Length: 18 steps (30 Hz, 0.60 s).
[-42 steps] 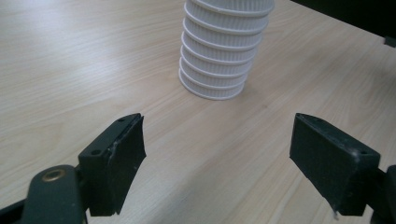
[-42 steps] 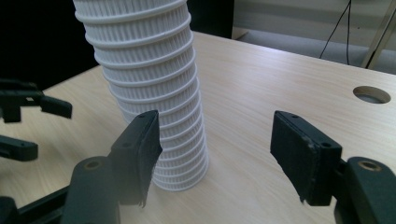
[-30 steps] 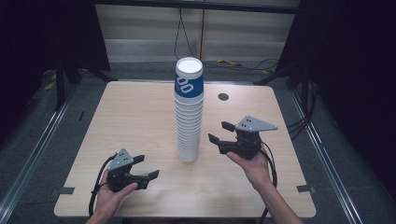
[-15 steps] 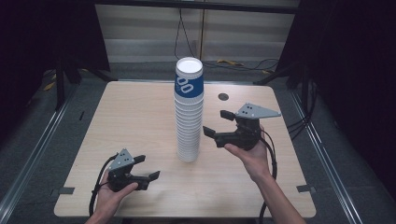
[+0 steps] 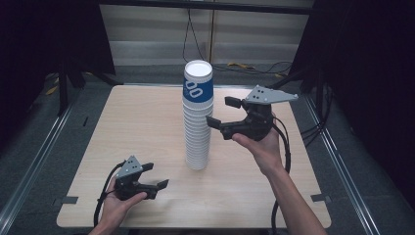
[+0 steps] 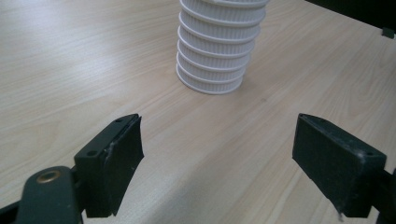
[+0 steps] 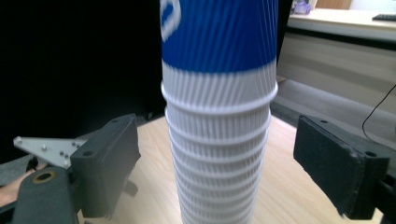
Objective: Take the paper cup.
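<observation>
A: What is seen from the high view?
B: A tall stack of cups (image 5: pixel 198 117) is stood upright near the middle of the counter (image 5: pixel 122 127), its top cup banded in blue. The right hand-held gripper (image 5: pixel 221 110) is held raised just beside the upper part of the stack, toward the counter's right edge; its jaws have just been opening, are spread apart, and nothing is clamped. The left hand-held gripper (image 5: pixel 155 176) is rested low near the counter's front left corner, jaws apart.

A: And in the left gripper view?
B: Both jaws are seen spread wide over bare wood, and the foot of the stack of cups (image 6: pixel 215 51) is stood well beyond them, untouched.

A: And in the right gripper view?
B: The stack of cups (image 7: pixel 219 121) is framed between the two parted jaws, with a gap left on each side; the blue band is level with the top of the picture.
</observation>
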### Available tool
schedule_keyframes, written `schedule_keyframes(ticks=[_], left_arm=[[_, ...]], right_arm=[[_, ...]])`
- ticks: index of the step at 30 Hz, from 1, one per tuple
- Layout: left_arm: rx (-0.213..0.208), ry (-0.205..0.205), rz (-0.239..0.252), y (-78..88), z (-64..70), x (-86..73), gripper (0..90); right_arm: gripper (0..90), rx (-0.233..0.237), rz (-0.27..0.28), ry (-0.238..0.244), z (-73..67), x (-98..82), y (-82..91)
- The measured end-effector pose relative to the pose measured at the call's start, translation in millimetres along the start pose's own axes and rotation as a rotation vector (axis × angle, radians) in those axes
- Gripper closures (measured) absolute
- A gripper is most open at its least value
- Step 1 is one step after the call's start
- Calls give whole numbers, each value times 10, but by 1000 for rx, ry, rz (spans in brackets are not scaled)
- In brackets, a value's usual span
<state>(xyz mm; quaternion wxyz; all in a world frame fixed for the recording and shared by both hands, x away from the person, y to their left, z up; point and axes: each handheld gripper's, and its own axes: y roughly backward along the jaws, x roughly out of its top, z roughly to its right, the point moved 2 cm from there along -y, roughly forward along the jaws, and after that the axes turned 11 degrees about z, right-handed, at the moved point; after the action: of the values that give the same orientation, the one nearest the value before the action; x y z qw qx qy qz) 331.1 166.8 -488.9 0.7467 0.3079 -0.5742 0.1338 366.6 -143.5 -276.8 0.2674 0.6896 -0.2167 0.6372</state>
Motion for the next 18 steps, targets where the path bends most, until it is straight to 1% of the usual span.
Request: schedule_keyframes(ticks=[1,2,3,4,5,6,7,10,11,12,15,16,18], left_arm=[[0,0,0,0,0,0,161],[-6,8,0,-3,4,-3,161],[-15,10,-1,-9,8,-4,164],[-15,10,-1,-9,8,-4,164],[-14,8,-6,-12,11,-4,164],[-20,3,-6,-14,12,-2,163],[-20,3,-6,-14,12,-2,163],[-22,11,-7,-17,5,-3,163],[-22,11,-7,-17,5,-3,164],[-20,6,-8,-20,1,-3,165],[-22,13,-10,-23,3,-6,165],[-21,11,-11,-23,5,-6,165],[-26,5,-10,-21,10,-6,166]], right_arm=[[143,0,0,0,0,0,0],[143,2,1,4,-6,24,-5],[143,6,7,4,-8,83,-27],[143,6,7,4,-8,83,-27],[142,11,7,10,-7,141,-64],[143,14,6,11,-5,160,-77],[143,14,6,11,-5,160,-77],[143,24,7,22,-9,264,-136],[143,24,7,22,-9,264,-136],[144,23,7,31,-10,308,-171],[148,33,10,22,-12,347,-204],[148,38,10,24,-7,376,-246],[147,39,6,23,0,387,-270]])
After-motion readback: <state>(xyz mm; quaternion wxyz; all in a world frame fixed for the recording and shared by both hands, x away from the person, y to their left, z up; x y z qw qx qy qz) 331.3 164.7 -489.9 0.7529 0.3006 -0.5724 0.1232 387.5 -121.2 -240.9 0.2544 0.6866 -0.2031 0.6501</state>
